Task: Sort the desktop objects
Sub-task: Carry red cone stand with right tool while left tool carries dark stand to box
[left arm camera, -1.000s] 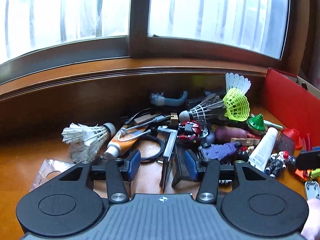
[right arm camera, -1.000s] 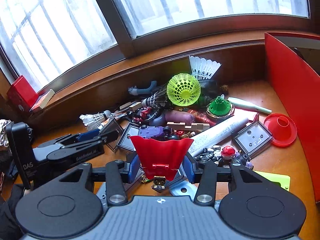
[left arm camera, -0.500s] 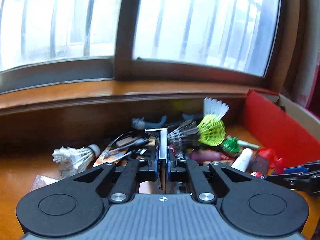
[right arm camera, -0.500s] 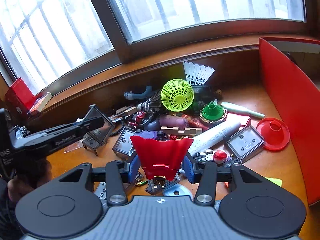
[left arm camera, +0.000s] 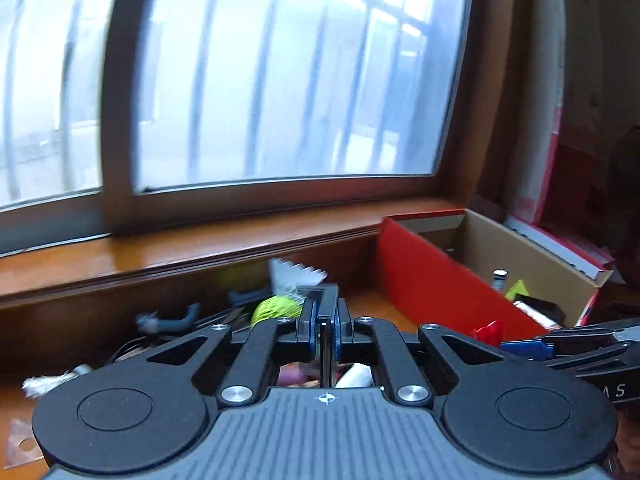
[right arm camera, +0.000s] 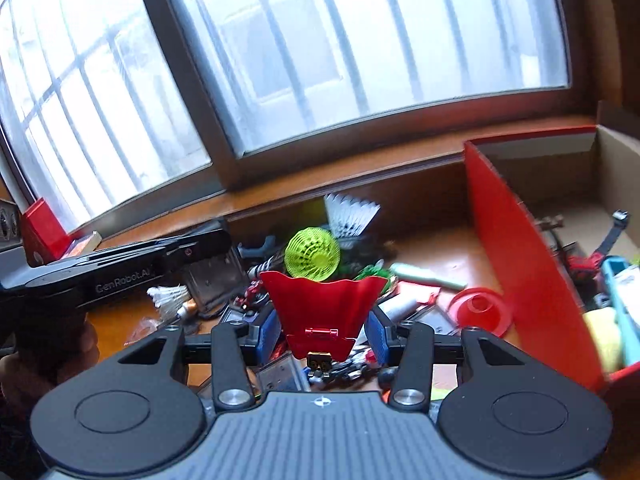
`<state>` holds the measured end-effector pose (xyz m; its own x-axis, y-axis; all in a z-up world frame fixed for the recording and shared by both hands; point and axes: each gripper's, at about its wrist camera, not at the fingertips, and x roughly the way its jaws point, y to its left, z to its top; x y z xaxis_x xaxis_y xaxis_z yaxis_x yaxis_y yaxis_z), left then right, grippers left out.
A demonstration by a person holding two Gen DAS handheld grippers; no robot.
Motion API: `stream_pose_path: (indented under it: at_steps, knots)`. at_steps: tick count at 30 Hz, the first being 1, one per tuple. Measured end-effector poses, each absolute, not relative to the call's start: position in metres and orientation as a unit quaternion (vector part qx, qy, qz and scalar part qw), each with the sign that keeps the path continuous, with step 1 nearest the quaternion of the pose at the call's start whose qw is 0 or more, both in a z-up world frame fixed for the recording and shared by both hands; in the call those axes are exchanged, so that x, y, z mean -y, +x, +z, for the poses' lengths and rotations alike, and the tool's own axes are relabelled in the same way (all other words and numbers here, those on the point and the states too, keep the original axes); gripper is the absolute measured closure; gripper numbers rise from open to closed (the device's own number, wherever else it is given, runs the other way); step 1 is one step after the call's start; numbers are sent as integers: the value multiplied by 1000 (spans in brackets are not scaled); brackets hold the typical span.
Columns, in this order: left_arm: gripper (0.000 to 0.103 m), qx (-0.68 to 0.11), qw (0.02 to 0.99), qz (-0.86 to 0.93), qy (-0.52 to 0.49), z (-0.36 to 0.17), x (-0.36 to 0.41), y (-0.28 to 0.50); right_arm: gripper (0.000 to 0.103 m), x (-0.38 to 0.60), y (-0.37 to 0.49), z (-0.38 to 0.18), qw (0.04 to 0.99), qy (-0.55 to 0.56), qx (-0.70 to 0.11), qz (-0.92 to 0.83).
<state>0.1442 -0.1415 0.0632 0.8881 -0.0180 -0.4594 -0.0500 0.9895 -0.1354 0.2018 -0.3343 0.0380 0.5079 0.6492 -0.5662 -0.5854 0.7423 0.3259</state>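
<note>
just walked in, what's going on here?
A person is sorting desk clutter with two handheld grippers. The left gripper is shut on a thin flat dark plate, lifted above the pile. The right gripper is shut on a red fan-shaped piece. Much of the pile is unsorted on the wooden desk, including a yellow-green shuttlecock and a red funnel. The red cardboard box to the right already holds several items.
</note>
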Motion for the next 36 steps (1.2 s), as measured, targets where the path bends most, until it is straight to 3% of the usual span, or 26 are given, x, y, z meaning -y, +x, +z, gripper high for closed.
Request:
stream_pose_path:
  at_steps: [22, 36]
  knots:
    - [93, -224, 967, -118, -12, 85, 293, 259, 55, 485, 257, 49, 909, 107, -298, 272]
    - [93, -261, 954, -147, 2, 58, 346, 333, 55, 545, 306, 31, 916, 130, -310, 218]
